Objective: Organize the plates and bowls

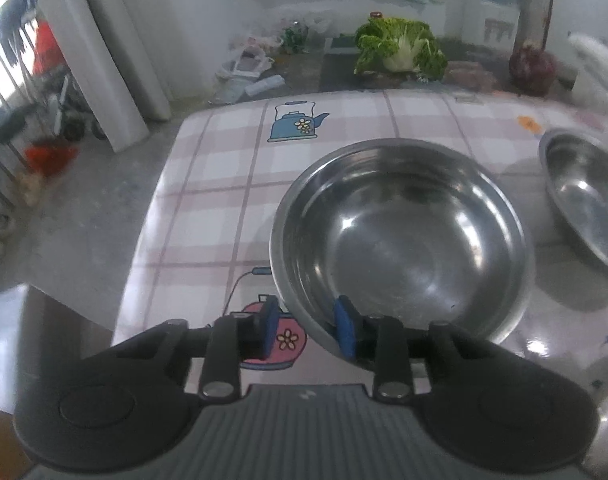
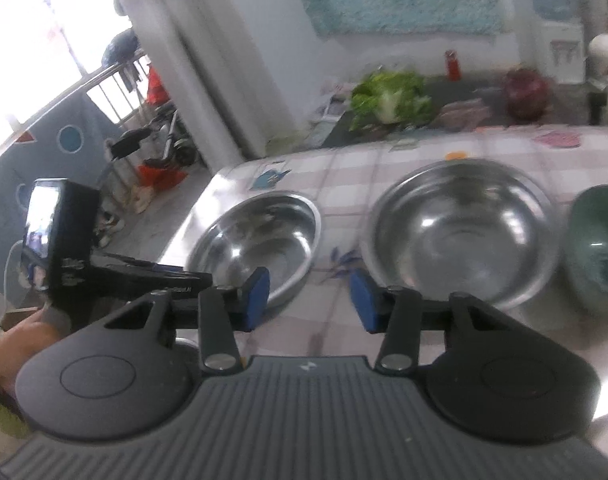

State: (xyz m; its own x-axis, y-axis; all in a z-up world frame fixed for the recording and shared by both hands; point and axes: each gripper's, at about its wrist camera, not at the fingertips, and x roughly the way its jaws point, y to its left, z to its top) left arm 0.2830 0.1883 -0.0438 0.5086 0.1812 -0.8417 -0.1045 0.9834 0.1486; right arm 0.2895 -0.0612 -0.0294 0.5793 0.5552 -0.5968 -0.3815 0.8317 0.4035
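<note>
Bowls first: we count three on the checked tablecloth. Left steel bowl sits near the table's left edge, second steel bowl just to its right, apart from it. From the right wrist view we see the same pair, left steel bowl and second steel bowl, plus a green bowl further right, close beside the second one; we cannot tell whether they touch. All three upright, empty as far as we can see.

Left gripper: jaws partly closed, straddling the near rim of the left steel bowl. Right blue pad is inside the bowl wall, left blue pad is outside over the pink teapot print. Rim sits between the pads with a gap still visible, so we read no grip, not clamped.

Right gripper: jaws partly closed, nothing between them, only tablecloth. It hovers over the gap between the two steel bowls, near their front edges, touching neither.

In the right wrist view we also see the left gripper body and the person's hand holding it, at the left steel bowl's near side.

Background: leafy cabbage and a dark red bag beyond the table's far edge, curtain at left. Blue kettle print on the cloth behind the left bowl.
</note>
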